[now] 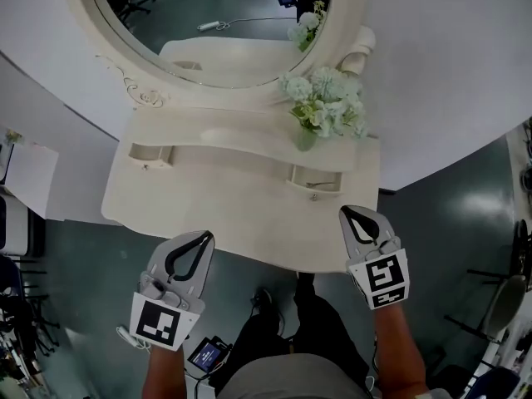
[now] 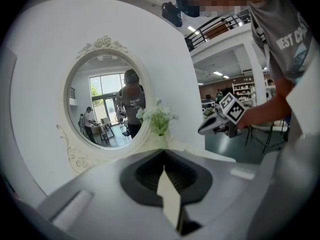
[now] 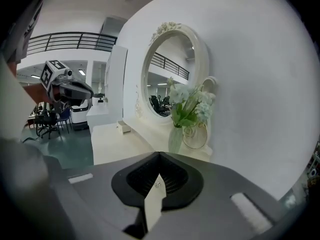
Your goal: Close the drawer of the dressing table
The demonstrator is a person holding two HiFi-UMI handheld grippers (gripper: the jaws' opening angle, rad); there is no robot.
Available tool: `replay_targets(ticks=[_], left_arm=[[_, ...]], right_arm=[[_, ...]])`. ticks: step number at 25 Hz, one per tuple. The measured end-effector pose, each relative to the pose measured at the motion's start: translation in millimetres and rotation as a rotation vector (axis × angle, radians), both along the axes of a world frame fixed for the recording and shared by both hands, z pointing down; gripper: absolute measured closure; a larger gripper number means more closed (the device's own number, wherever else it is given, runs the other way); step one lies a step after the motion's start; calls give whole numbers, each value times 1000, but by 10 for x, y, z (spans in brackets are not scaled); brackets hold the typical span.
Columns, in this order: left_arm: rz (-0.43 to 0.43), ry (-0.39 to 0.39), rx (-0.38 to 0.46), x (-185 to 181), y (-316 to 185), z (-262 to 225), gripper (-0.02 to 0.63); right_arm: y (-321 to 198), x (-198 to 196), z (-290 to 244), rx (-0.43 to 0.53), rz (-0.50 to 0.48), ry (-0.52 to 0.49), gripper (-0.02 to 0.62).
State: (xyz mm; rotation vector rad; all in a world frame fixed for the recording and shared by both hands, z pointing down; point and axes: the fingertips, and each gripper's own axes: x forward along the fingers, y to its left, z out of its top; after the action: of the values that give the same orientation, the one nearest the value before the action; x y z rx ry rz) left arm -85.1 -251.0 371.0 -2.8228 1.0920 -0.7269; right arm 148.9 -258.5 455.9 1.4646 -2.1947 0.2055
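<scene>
Left gripper [image 1: 202,238] and right gripper [image 1: 347,213] are both clenched on nothing, hovering at the front edge of the cream table [image 1: 208,214]. The drawer [image 1: 314,181] stands open on the tabletop just ahead of my right gripper, below the flowers [image 1: 324,98] and beside the oval mirror [image 1: 208,23]. White curved wall [image 1: 449,73] behind, dark green floor [image 1: 108,256] below.
</scene>
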Motion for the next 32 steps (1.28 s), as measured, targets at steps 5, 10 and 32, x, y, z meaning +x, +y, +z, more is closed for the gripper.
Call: replay_targets(ticks=[5,10,32], left_arm=[[-8,-18,-25,22,-53,204,603],[-20,-35,-64,26,-83,412,603],[-33,-83,-152,36,-125,1205,603]], right_arm=[[-126,-15,339,-33,-14,-3,592],[-229,-49,629,-58,-29,2,592],[-481,-220,1835,-180,-69,97,515]])
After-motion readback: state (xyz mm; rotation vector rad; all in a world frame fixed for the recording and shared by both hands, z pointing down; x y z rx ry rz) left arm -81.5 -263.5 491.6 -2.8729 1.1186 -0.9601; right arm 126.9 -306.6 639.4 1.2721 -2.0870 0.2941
